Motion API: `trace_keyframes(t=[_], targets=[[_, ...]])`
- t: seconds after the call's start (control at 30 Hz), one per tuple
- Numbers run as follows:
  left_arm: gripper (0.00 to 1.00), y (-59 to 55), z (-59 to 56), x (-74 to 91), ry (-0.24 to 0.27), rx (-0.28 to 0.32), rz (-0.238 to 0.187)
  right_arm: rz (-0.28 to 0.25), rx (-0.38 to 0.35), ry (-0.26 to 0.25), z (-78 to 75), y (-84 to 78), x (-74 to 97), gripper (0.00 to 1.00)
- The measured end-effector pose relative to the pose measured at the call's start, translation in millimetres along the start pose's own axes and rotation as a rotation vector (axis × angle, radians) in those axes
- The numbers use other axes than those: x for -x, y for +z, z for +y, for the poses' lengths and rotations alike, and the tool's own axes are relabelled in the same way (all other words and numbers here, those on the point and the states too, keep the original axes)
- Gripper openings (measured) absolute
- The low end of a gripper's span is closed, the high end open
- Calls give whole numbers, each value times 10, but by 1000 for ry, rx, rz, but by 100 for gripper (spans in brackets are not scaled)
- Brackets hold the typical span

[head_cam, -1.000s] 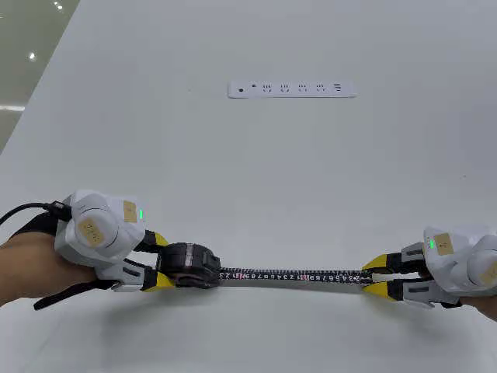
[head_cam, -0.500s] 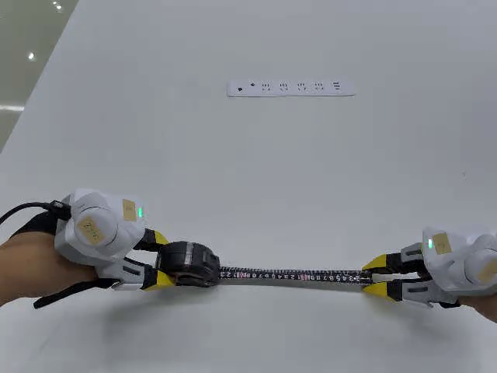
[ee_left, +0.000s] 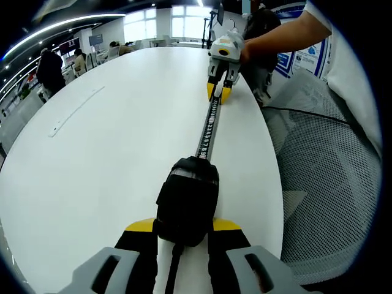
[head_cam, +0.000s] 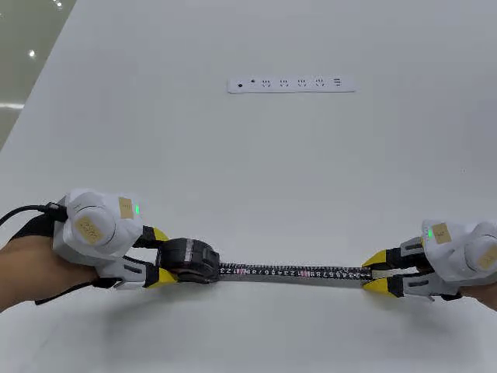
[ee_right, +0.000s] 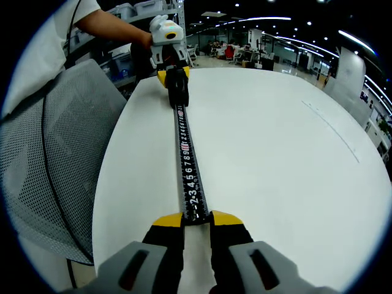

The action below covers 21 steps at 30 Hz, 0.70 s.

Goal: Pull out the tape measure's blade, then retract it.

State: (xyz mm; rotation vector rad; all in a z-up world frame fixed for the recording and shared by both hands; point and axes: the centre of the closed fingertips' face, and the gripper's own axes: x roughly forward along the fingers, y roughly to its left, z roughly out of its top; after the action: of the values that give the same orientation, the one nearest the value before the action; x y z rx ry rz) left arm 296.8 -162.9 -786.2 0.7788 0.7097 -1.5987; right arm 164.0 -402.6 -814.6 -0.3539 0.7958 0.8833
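The tape measure (head_cam: 189, 260) lies at the near edge of the white table (head_cam: 233, 171) in the head view, its black case clamped between the yellow-tipped jaws of the left gripper (head_cam: 163, 258). Its blade (head_cam: 295, 272) is drawn out in a straight line to the right, just above the tabletop. The right gripper (head_cam: 374, 272) is closed on the blade's free end. A white power strip (head_cam: 291, 84) lies well apart from them, farther back on the table. In the left gripper view the case sits squarely between the two jaws, which press on its sides. The blade runs away from it along the table edge to the right gripper, whose yellow tips pinch the far end. A mesh chair (ee_left: 324, 184) stands beside the table on the right of this view. In the right gripper view the blade's tip, with its low numbers uppermost, is nipped between the two yellow jaw tips. The printed scale stretches forward to the black case, held by the left gripper at the far end, with the mesh chair on the left.
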Motion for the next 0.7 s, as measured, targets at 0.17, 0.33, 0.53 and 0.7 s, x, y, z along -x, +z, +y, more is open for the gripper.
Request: trace_keyframes(t=[0.17,0.33,0.53,0.7], targets=[[28,-2,3,-3,1,6,1,3,-9,-6,14,16,10,14],[29,1,1,-3,7,17,0,3,-29,-11,32,31,5,15],[30,9,-2,-3,16,38,-5,-11,-47,-7,42,83,-40,21],[31,70,-13,12,14,55,-28,-19,-66,-4,51,80,-50,26]])
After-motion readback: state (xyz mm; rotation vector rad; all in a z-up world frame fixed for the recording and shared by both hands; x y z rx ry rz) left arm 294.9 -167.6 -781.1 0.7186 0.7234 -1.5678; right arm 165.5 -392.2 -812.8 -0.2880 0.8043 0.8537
